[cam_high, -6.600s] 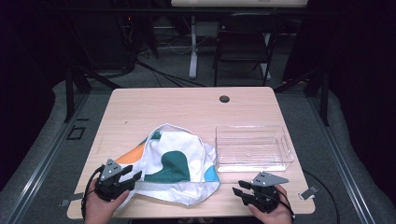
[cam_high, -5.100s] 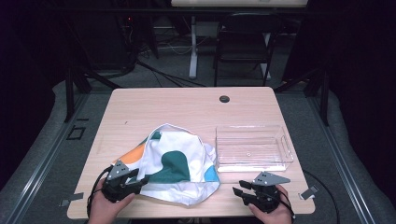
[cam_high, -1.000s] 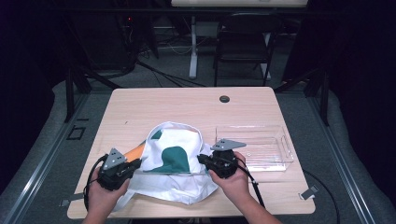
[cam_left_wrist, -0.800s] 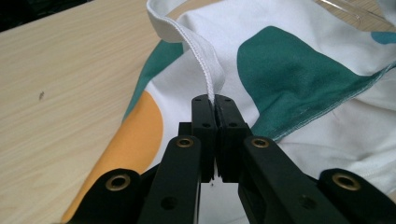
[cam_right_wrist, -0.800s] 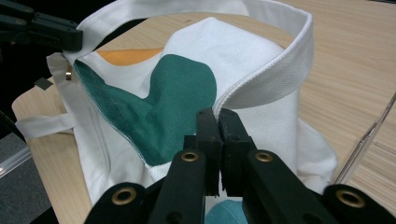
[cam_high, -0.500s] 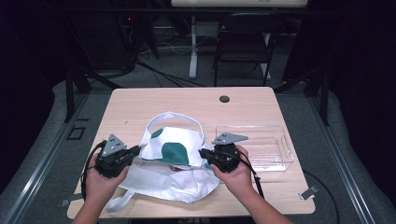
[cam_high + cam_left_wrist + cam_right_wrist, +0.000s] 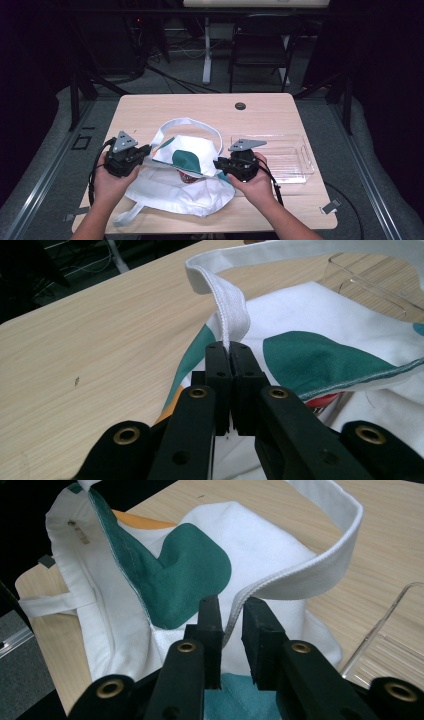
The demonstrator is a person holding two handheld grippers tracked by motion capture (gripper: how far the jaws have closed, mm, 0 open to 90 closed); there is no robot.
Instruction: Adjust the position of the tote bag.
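So the cloth bag [image 7: 185, 172] is sitting mid-bench, toward the near edge. It's white with green patches and a bit of orange. The top layer is lifted at both sides, so the mouth gapes open, and something red [image 7: 188, 176] peeks out inside, too hidden to say what it is. One strap [image 7: 192, 123] loops up and away over the bench [image 7: 165, 107], and another strap [image 7: 131, 212] trails off toward the near-left corner.

Left tongs [image 7: 141, 152] are clenched on the bag's edge right where the strap meets it. In the left gripper view the jaws are pressed flat together with the white webbing [image 7: 231, 315] coming up out of them. Right tongs [image 7: 220, 163] are at the other side of the mouth. In the right gripper view the fabric edge [image 7: 280, 580] runs between the jaws, but there's a visible gap, so they're not fully clamped down.

Just right of the bag there's a clear plastic tray [image 7: 290, 155], and a small dark round hole [image 7: 240, 106] sits near the far edge of the bench.
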